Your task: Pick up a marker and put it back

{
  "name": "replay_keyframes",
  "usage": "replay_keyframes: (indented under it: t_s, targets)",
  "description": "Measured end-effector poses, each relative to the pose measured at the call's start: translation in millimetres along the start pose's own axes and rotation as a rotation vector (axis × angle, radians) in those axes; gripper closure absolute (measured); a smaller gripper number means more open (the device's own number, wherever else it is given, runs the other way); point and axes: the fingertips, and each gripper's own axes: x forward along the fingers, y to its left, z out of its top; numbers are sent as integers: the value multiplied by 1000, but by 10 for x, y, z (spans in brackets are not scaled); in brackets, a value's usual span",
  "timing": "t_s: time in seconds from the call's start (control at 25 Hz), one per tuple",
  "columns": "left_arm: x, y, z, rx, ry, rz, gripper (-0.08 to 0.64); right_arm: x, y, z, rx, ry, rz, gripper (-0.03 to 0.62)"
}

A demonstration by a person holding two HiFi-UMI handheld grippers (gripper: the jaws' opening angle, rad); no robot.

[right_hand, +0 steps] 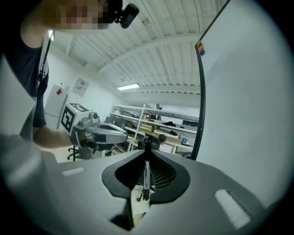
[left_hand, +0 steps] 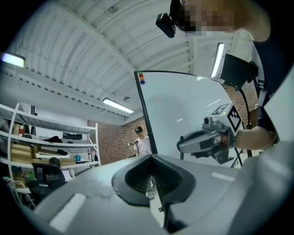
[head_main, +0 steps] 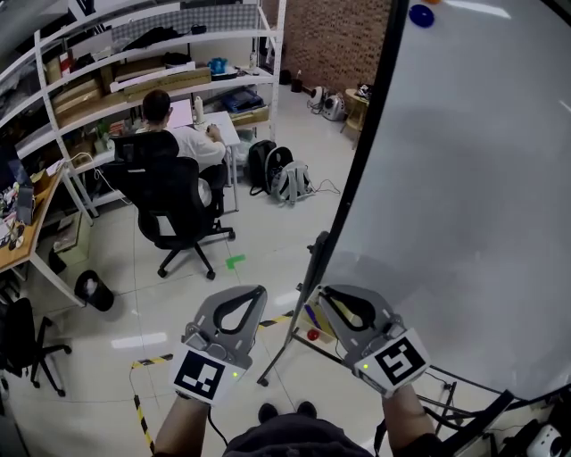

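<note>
A black marker (right_hand: 146, 176) stands upright between the jaws of my right gripper (right_hand: 147, 149), which is shut on it; its cap points past the jaw tips. In the head view the right gripper (head_main: 323, 293) hovers beside the lower left edge of the whiteboard (head_main: 464, 178), and the marker itself is hidden there. My left gripper (head_main: 260, 290) is level with it, a short way to its left, jaws together with nothing in them. The left gripper view shows those jaws (left_hand: 151, 157) meeting, with the right gripper (left_hand: 202, 140) off to the right.
A small tray (head_main: 314, 323) with blue and red items sits at the whiteboard stand's foot. A blue magnet (head_main: 421, 15) is at the board's top. A person in an office chair (head_main: 174, 152) sits at a desk; shelving (head_main: 134, 71), backpacks (head_main: 281, 178) and a bin (head_main: 94, 290) stand behind.
</note>
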Motion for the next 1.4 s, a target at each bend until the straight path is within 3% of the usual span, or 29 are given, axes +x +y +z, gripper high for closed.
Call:
replay_keyframes:
  t_s: [0.12,0.28,0.56,1.08,1.4]
  targets:
    - [-41,-75,-65,15,12,-19,557,-18,81,-63,11,22,0,558]
    - [-91,-186,-104,-25,9,-22,557,-103,161,-96,13,29,14,558]
    - [-282,-353,116,-42,24,32,557,-389,292,143,6,-16,60,560]
    - [-1051,-2440,441,32,63,190,557,-2276,1045,-113,4,-93,223,561]
    - [-1413,-3131,885,63,86,240,557,-3002,1416,142,14,-147,310,561]
